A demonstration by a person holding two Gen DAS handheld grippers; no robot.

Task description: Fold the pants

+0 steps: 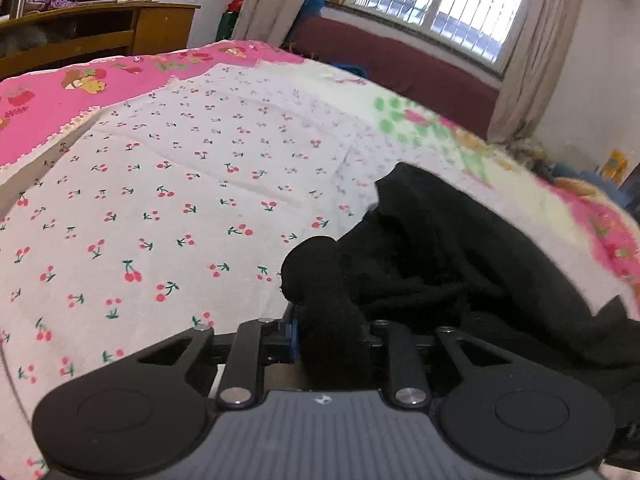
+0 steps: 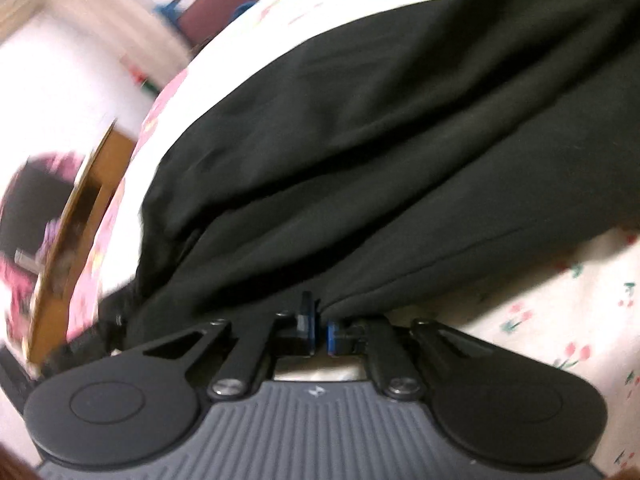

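Black pants (image 1: 452,256) lie bunched on the bed at the right of the left wrist view. My left gripper (image 1: 320,320) is shut on a wad of the pants' black cloth, which covers its fingertips. In the right wrist view the pants (image 2: 380,140) stretch away as a long dark band across the bed. My right gripper (image 2: 319,326) is shut on the near edge of the pants, with the blue pads pinched together on the cloth.
The bed carries a white cherry-print sheet (image 1: 180,200) over a pink cartoon-print cover (image 1: 48,100). A wooden desk (image 1: 100,32) stands behind the bed at the left. A dark red bench (image 1: 400,60) runs under the window with curtains at the back.
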